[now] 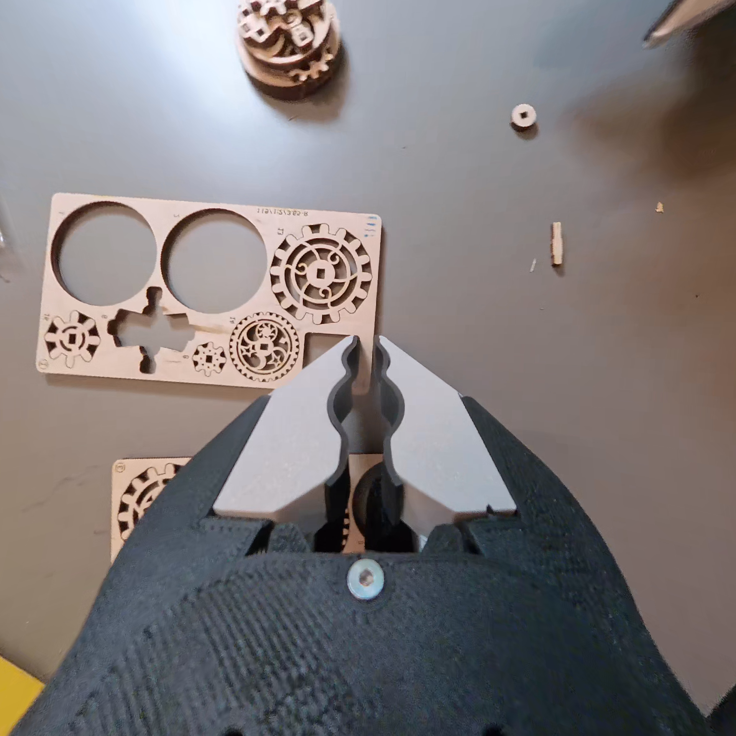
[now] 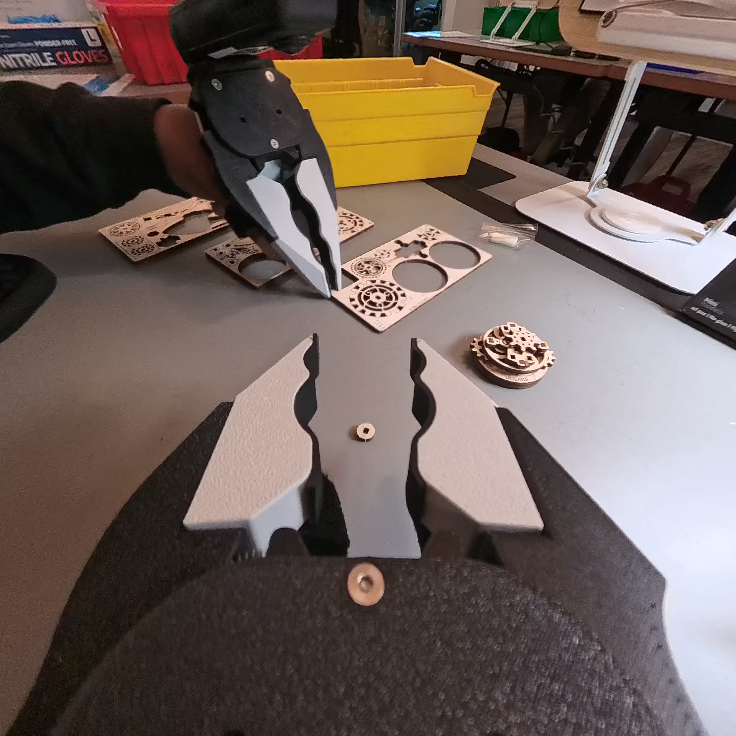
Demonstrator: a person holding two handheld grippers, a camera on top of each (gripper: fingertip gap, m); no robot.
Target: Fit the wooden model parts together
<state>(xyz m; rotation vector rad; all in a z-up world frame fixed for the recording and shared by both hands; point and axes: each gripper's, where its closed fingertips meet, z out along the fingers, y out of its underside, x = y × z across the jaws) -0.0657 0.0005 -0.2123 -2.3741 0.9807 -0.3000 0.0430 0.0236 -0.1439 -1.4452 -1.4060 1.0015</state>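
one small wooden washer (image 2: 364, 433) with a square hole lies flat on the grey surface (image 2: 159, 358), between the spread fingers of the right tongs (image 2: 364, 346), which stand open and touch nothing. one round, partly built gear model (image 2: 513, 358) sits on the surface to the right of those tongs, well apart from the washer. one punched wooden sheet (image 1: 207, 290) with two round cut-outs and several gears still in place lies flat beyond; the left tongs (image 1: 366, 340), fingertips nearly together with only a narrow gap, point down at its near corner, and whether they pinch the sheet's edge cannot be told. further wooden sheets (image 2: 159, 235) lie behind the left tongs. one short wooden stick (image 1: 556, 243) lies alone on the surface near the washer. one yellow bin (image 2: 398, 127) and one white stand base (image 2: 621, 247) stand at the far side.
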